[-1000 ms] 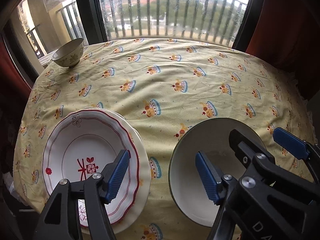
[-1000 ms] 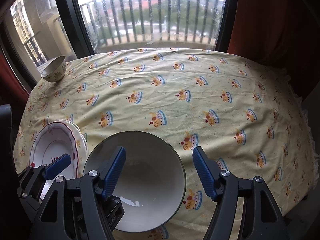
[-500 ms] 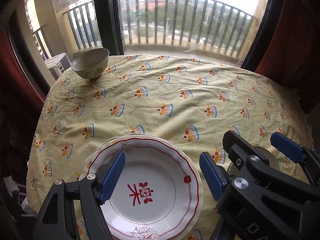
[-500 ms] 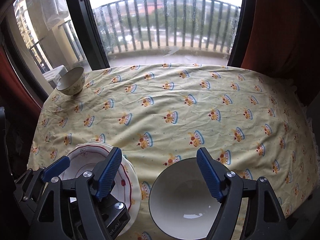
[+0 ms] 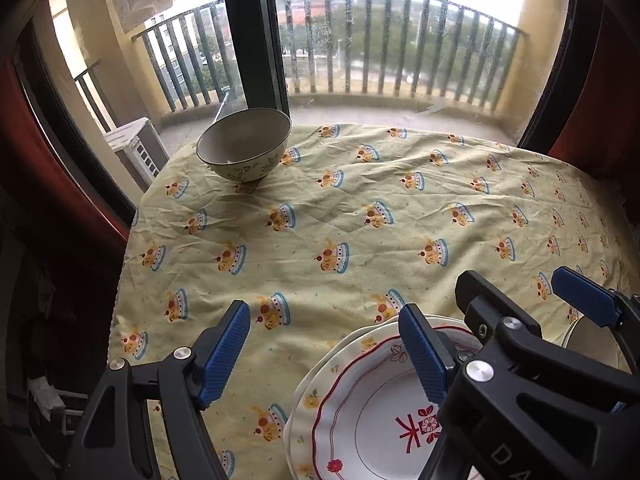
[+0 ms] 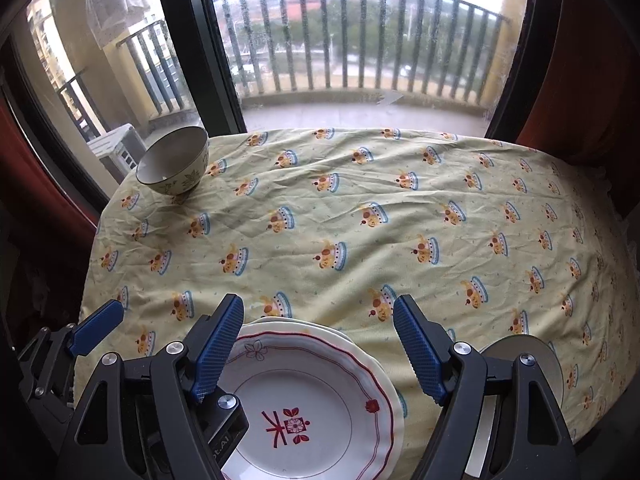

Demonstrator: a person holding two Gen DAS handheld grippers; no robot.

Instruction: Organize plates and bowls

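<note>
Two hand-held grippers side by side over a surface point(image 6: 400, 216) draped in a yellow cloth printed with crowns. Left hand-held gripper point(image 5: 324, 350): jaws just widened, standing apart, nothing between the blue pads, only cloth below. Right hand-held gripper point(image 6: 318, 346): jaws just widened too, gaping and empty above the stack of plates point(image 6: 320, 408). Top plate white, red scalloped rim, red motif at centre, near the front edge. Large white bowl point(image 6: 520, 356) just right of the stack, mostly hidden. Small floral bowl point(image 6: 174, 166) upright at the far left corner, by the window.
</note>
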